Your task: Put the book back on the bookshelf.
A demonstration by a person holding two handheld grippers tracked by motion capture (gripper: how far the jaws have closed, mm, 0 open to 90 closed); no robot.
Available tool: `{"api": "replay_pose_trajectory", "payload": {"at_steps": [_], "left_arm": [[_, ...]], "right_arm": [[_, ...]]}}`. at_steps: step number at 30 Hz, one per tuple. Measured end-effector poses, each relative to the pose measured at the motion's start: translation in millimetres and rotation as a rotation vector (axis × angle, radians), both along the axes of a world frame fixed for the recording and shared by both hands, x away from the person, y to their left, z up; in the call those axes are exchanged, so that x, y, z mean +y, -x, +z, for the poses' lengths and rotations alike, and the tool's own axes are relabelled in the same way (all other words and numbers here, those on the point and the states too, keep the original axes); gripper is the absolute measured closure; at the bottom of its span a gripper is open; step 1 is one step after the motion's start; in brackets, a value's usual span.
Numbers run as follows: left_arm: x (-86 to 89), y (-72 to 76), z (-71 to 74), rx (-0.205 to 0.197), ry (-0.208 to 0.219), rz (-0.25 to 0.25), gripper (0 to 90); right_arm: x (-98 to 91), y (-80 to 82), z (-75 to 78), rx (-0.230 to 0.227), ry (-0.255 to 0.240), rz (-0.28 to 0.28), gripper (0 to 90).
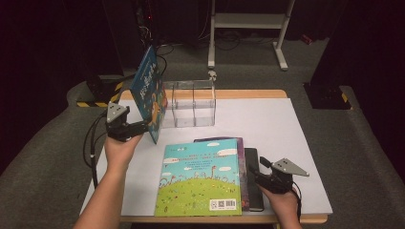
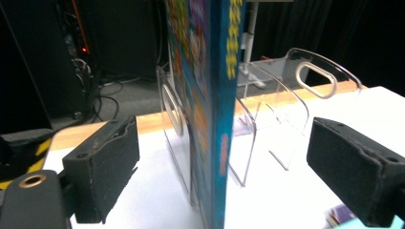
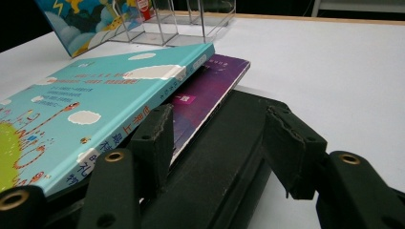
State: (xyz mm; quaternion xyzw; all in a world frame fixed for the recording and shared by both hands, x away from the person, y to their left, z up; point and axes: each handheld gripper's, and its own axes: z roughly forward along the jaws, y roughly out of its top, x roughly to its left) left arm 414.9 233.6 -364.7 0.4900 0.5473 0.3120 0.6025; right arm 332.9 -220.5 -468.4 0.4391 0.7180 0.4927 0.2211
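Blue picture book [image 1: 149, 93] stands tilted on the counter [image 1: 286, 143] beside the clear rack [image 1: 193, 102], between my left gripper's [image 1: 138, 128] wide-open jaws, unheld. It looks thin, stiff, glossy; I'd pinch near the spine. My right gripper [image 1: 261, 177] straddles the stack's black book [image 3: 229, 157], open.

Left gripper [image 1: 143, 128] at tilted blue book [image 1: 149, 93], clear rack [image 1: 193, 102], stacked books [image 1: 203, 177]

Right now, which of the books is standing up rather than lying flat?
The blue book by the left claw, upright beside the clear rack; the others lie stacked.
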Motion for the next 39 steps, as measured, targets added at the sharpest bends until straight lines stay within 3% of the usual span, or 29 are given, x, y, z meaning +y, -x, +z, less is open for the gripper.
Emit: {"api": "replay_pose_trajectory", "payload": {"at_steps": [20,26,34,39], "left_arm": [[-10.7,45.4,-47.8,0.063,0.032,-0.106,12.5],[-21.2,53.2,-69.2,0.126,0.012,-0.148,12.6],[-36.0,66.0,-90.2,0.175,0.020,-0.181,12.6],[-43.4,74.3,-100.3,0.204,-0.009,-0.204,12.6]], "right_arm": [[3.5,1.1,1.2,-0.008,0.016,0.003,41.6],[5.4,0.9,1.3,-0.009,0.018,0.013,42.0],[9.9,1.9,2.6,-0.020,0.031,0.033,40.5],[15.8,4.0,8.4,-0.037,0.035,0.044,40.1]]}}
